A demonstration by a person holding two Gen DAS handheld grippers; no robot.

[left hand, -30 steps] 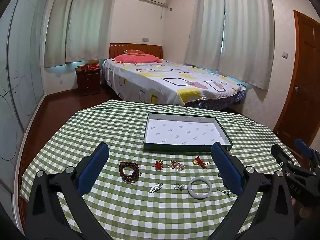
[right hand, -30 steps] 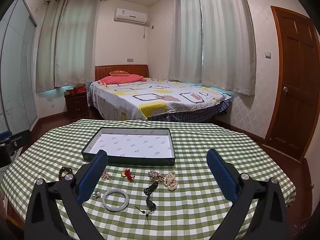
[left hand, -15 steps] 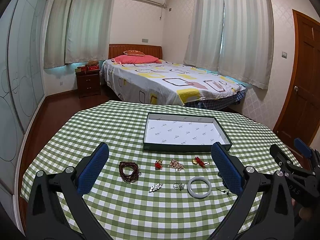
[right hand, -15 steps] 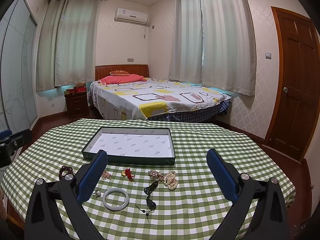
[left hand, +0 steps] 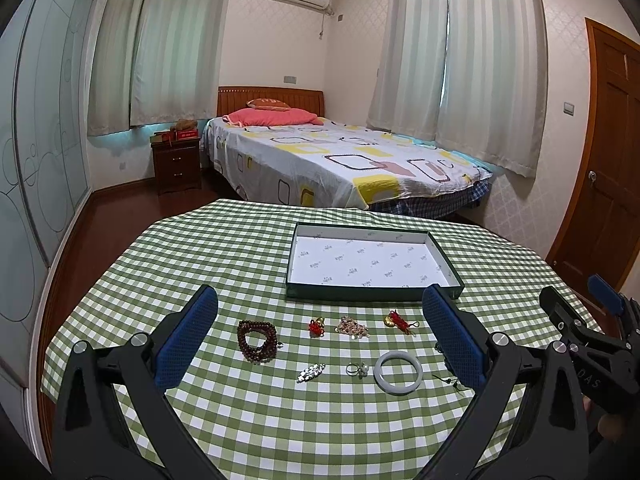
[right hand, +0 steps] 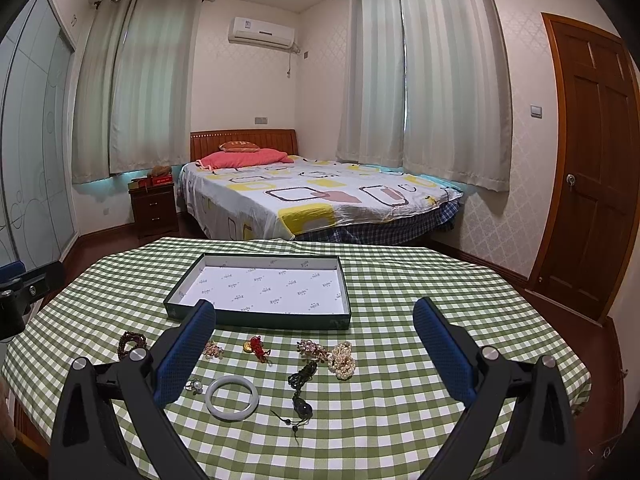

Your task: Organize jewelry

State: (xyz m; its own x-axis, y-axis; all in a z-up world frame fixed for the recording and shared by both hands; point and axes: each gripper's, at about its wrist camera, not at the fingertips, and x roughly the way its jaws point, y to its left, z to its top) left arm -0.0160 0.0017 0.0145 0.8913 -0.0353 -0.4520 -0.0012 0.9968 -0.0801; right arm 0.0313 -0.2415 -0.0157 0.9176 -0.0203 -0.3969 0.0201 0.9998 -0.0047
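An empty dark green box (left hand: 374,292) (right hand: 256,318) with a white lining sits on the green checked tablecloth. Jewelry lies in front of it: a brown bead bracelet (left hand: 256,340) (right hand: 130,345), a white bangle (left hand: 398,372) (right hand: 232,397), a ring (left hand: 357,369), a silver brooch (left hand: 311,372), red charms (left hand: 317,326) (left hand: 398,320), a pearl strand (right hand: 342,360) and a dark pendant cord (right hand: 301,390). My left gripper (left hand: 320,340) is open above the near items, holding nothing. My right gripper (right hand: 314,348) is open too, also with nothing in it.
The round table (right hand: 460,300) drops off on all sides. A bed (left hand: 340,164) stands behind it, a nightstand (left hand: 176,164) at the back left, a wooden door (right hand: 592,168) on the right. The right gripper's body (left hand: 592,348) shows at the right edge of the left wrist view.
Both views have shifted only slightly; the jewelry and box have stayed put and both grippers remain open.
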